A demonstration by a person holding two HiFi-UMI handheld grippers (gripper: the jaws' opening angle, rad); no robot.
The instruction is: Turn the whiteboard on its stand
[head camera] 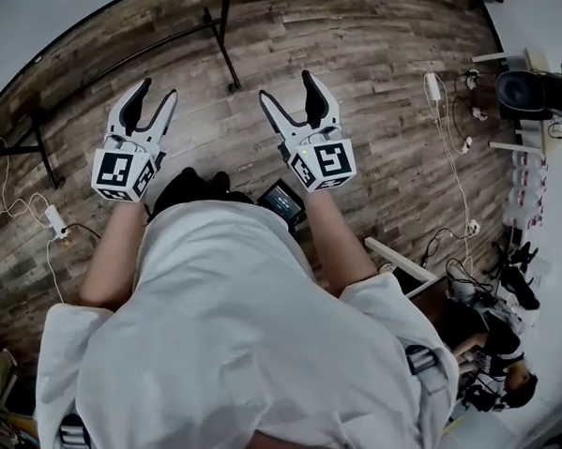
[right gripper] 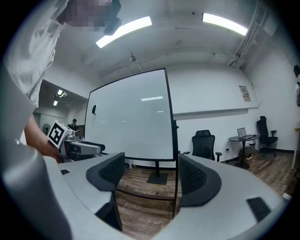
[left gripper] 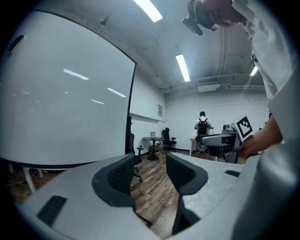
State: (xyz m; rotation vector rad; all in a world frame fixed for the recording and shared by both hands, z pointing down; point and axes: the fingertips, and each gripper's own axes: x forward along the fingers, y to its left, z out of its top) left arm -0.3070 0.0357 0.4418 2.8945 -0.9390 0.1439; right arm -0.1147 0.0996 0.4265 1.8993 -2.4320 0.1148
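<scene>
The whiteboard [head camera: 47, 19] is a large white panel in a black frame on a black stand [head camera: 231, 71], ahead and to the left in the head view. It fills the left gripper view's left side [left gripper: 61, 93]. In the right gripper view the board [right gripper: 131, 117] stands some way off, above its foot [right gripper: 157, 178]. My left gripper [head camera: 157, 88] and right gripper [head camera: 288, 86] are held out side by side, short of the board and touching nothing. The left gripper's [left gripper: 150, 171] jaws are open and empty, and so are the right gripper's [right gripper: 152, 176].
Wood-plank floor all round. A power strip and cables [head camera: 56, 221] lie at the left, more cables and a desk [head camera: 541, 101] at the right. Beyond the board stand office chairs [right gripper: 204, 145], a round table [right gripper: 243, 139] and a person with a backpack [left gripper: 202, 126].
</scene>
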